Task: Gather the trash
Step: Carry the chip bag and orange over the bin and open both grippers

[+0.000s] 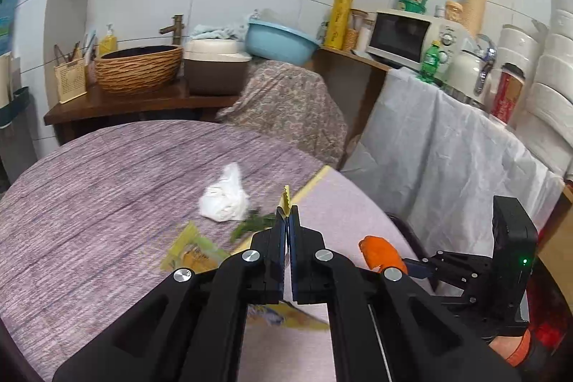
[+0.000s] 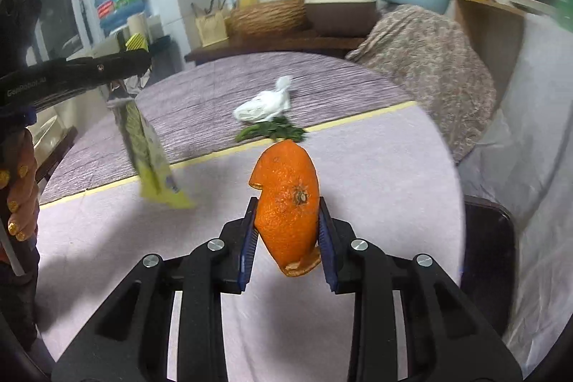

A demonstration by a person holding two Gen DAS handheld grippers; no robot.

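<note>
Gripping an orange peel point(image 2: 286, 203) between both pads, right hand-held gripper point(image 2: 288, 235) partly closed, above the table point(image 2: 376, 167). Left hand-held gripper point(image 1: 287, 238) clamped fully on a yellow wrapper point(image 2: 150, 160) hanging at nine o'clock. Beyond, at twelve o'clock: white bag point(image 2: 263, 106), green leaves point(image 2: 275, 131).

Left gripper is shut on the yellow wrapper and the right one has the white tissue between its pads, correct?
Not quite. The right gripper holds the orange peel, as the right wrist view shows; the white tissue lies on the table. The left gripper is indeed shut on the yellow wrapper.
</note>
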